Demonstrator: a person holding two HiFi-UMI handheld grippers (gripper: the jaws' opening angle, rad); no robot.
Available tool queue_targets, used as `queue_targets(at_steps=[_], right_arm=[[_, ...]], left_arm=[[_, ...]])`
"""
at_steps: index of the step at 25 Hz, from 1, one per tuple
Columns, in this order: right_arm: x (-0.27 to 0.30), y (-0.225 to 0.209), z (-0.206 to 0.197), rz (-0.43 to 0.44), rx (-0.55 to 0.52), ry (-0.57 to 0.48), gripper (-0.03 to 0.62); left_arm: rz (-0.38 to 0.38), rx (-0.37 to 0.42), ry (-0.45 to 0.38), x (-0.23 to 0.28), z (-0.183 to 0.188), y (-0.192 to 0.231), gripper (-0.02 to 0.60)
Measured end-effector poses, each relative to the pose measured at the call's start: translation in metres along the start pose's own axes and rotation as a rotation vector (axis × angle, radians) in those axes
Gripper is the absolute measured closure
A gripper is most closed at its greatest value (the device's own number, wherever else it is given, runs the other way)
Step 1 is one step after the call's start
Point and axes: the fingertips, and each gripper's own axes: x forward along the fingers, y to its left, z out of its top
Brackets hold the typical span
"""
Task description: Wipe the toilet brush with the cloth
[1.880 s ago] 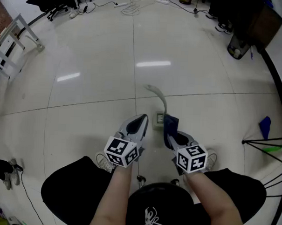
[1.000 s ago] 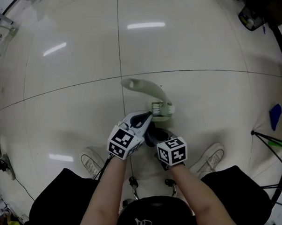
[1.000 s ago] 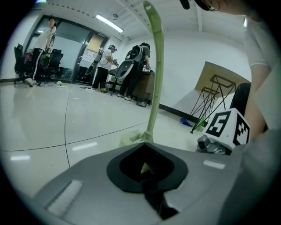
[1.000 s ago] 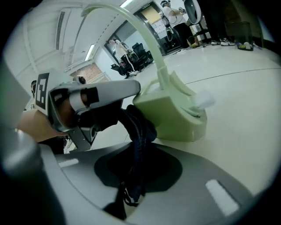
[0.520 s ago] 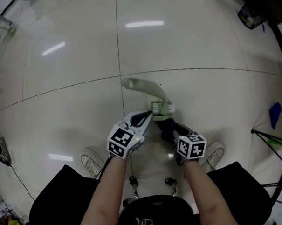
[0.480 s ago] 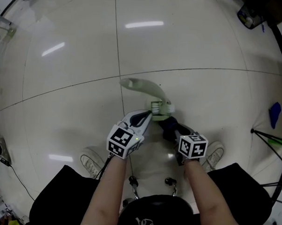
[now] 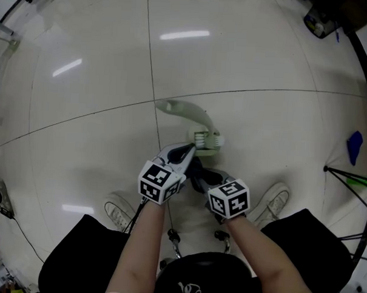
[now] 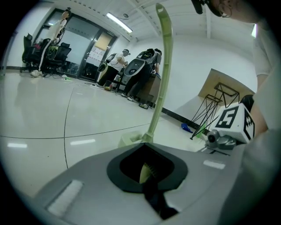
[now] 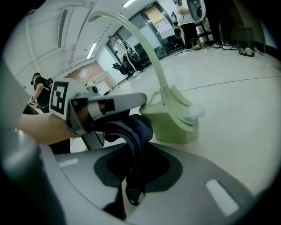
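- Glossy white tiled floor point(image 7: 254, 61) fills the head view; the person's shoes point(image 7: 121, 208) stand on it, one behind each gripper.
- Toilet brush point(image 7: 197, 118): pale green, with a curved handle. It sits in its pale green holder point(image 7: 212, 149) on the floor, just ahead of both grippers.
- Left gripper point(image 7: 184, 154): jaws pressed together on a pale, bristled part of the toilet brush at the holder. The handle point(image 8: 160, 79) rises directly beyond the jaws.
- Right gripper point(image 7: 200, 181): jaws pinch a dark blue cloth point(image 9: 134, 132).
- Cloth position: bunched against the tip of the left gripper, just beside the holder point(image 9: 173, 121).
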Motion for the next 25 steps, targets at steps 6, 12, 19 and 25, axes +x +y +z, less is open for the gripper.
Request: queue_targets(at_steps=[6, 12, 19, 25], right_arm=[[0.005, -0.021, 0.012, -0.070, 0.036, -0.001, 0.523], [-0.018, -0.070, 0.006, -0.145, 0.206, -0.018, 0.522], [-0.056, -0.154, -0.013, -0.366, 0.379, -0.023, 0.523], [-0.043, -0.179, 0.027, -0.363, 0.385, -0.059, 0.523]], left_arm=[[0.029, -0.002, 0.013, 0.000, -0.002, 0.001, 0.575], [0.028, 0.000, 0.013, 0.000, 0.001, 0.001, 0.575], [0.024, -0.006, 0.041, 0.002, -0.003, -0.002, 0.575], [0.029, 0.009, 0.043, 0.002, -0.001, -0.003, 0.575]])
